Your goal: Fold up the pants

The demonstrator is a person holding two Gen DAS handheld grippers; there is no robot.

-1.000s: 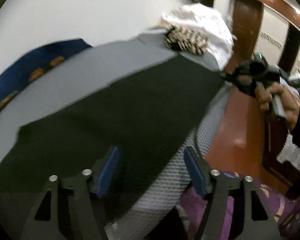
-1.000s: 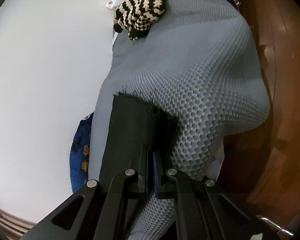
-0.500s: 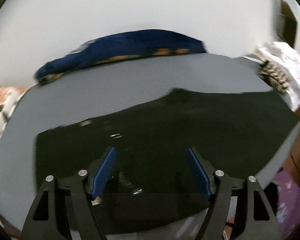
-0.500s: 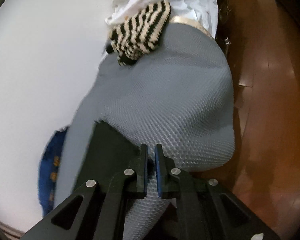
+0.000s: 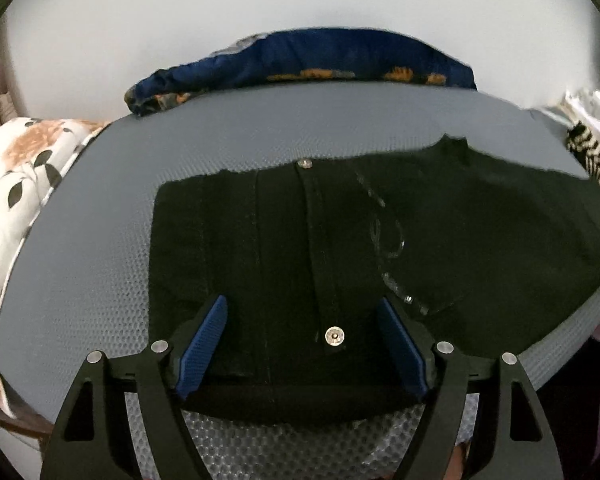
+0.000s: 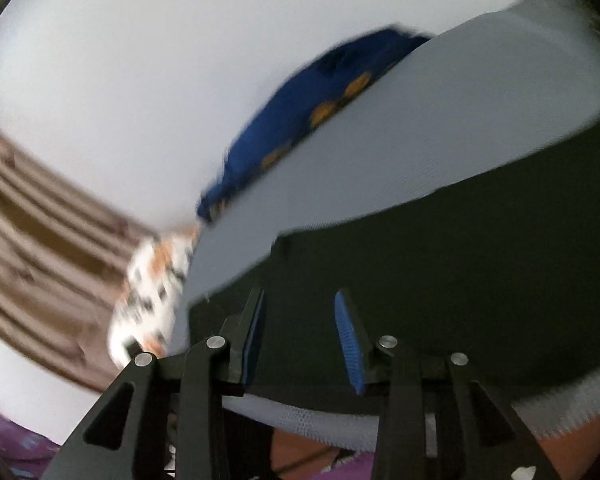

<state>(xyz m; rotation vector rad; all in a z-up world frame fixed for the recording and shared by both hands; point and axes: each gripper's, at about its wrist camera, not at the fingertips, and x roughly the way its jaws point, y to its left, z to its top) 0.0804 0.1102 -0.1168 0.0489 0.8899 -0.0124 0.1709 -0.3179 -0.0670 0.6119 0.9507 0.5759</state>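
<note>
Here the black pants (image 5: 340, 240) lie flat on the grey mat (image 5: 100, 240), waistband toward the near edge and legs running off to the right. The left gripper (image 5: 300, 344) hovers over the waistband with its jaws spread wide; the blue pads (image 5: 204, 340) stand on either side of the fly, and the metal button (image 5: 334, 337) sits between them, slightly right of centre. Nothing is pinched; whether the tips touch the cloth cannot be told. A second rivet (image 5: 305, 164) shows at the far edge of the pants.

The right gripper (image 6: 302, 336) is likewise released, its jaws parted, though less widely, over the near edge of the pants (image 6: 460, 280), close to one corner. The view is blurred, so contact with the fabric cannot be told. The mat (image 6: 420, 140) shows beyond and below the pants.

A blue cloth (image 5: 320, 60) lies at the mat's far edge against the wall, a floral cushion (image 5: 16, 184) at the left, and a striped knit (image 5: 592, 156) at the right.
</note>
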